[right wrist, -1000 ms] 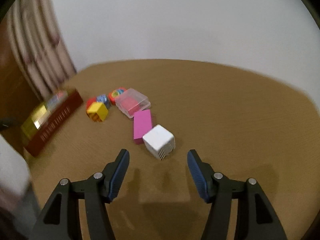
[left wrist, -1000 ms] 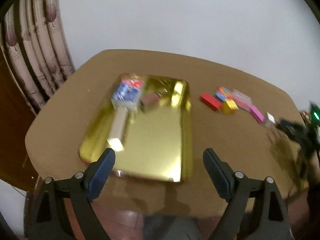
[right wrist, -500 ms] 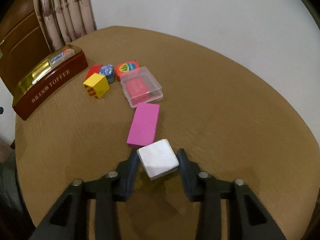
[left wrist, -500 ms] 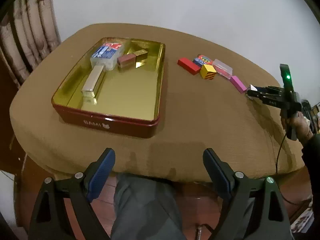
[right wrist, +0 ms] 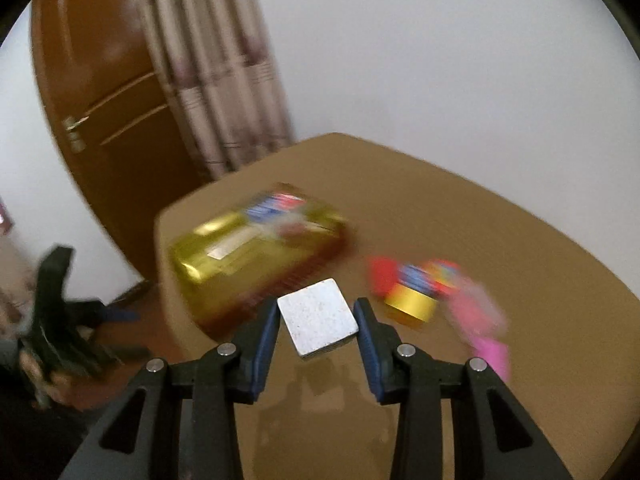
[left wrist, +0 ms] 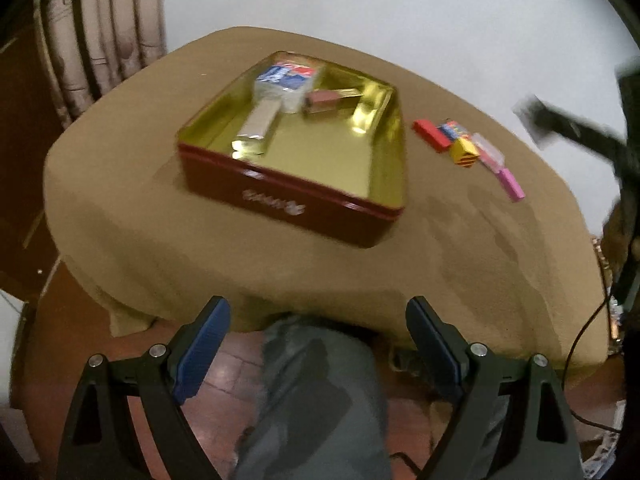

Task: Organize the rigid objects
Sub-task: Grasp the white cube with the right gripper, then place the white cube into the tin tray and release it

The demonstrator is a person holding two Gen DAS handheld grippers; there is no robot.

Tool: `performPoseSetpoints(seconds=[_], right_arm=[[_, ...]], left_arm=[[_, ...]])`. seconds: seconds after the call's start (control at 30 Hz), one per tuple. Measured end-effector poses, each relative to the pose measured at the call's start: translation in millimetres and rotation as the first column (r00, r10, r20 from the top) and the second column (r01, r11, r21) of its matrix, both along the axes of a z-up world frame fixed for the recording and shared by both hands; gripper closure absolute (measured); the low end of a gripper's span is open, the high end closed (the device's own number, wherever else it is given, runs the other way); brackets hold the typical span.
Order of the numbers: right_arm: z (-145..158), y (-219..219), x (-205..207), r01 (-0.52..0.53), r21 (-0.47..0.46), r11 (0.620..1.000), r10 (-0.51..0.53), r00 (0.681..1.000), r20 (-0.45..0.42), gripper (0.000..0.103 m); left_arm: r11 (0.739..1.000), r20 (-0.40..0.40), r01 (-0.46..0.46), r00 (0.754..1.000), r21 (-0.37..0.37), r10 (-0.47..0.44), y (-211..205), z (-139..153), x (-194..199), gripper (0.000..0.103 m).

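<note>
My right gripper [right wrist: 316,320] is shut on a white cube [right wrist: 318,322], which hangs lifted above the brown table [right wrist: 500,240]. From the left wrist the same gripper [left wrist: 540,128] shows blurred at the right with the white cube [left wrist: 530,114] at its tip. A red tin with a gold inside [left wrist: 296,196] holds a blue-and-white pack [left wrist: 286,80], a silver bar [left wrist: 258,120] and a brown block [left wrist: 324,100]. Right of it lie a red block [left wrist: 430,134], a yellow cube [left wrist: 464,154], a clear box [left wrist: 486,150] and a pink block [left wrist: 510,184]. My left gripper [left wrist: 318,344] stands open below the table's near edge, nothing between its fingers.
A person's grey trouser leg [left wrist: 316,400] fills the space under my left gripper. A curtain [right wrist: 216,68] and a brown door [right wrist: 104,92] stand behind the table. A black cable [left wrist: 580,332] hangs at the right.
My right gripper shut on the white cube and lifted it up and left toward the tin. My left gripper drew back and sank below the table's near edge, still open.
</note>
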State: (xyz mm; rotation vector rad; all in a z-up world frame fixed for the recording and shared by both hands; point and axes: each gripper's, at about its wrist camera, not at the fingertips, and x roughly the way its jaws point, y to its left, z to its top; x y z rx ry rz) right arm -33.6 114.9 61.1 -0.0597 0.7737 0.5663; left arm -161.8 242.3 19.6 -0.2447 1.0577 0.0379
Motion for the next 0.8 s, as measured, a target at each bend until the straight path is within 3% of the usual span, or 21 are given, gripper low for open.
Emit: performPoseSetpoints(seconds=[0.17,0.37,0.57,0.8], right_arm=[[-27,101,58,-0.098,-0.021,0.995,0.096,0.991,-0.095,0.065],[-71,174,110,-0.118,-0.135,0.984,0.088,0.973,-0.212,0.065],[-101,207,132,-0.104,-0.204,0.974,0.048,0.965,-0.259,0.064],[-112,205,150,-0.055,-0.154,0.987,0.009,0.958,-0.286,0.064]], left_arm=[[1.000,0.008,-0.007,1.000,0.023,0.007,15,-3,-11,0.016],[0.998,0.028,0.008,1.000,0.064,-0.009,20,-3,-15,0.016],[0.999,0.000,0.030,1.000,0.014,-0.030,24,-9,-14,0.016],[0.999,-0.024,0.020,1.000,-0.033,-0.020,28,-15,-14,0.016]])
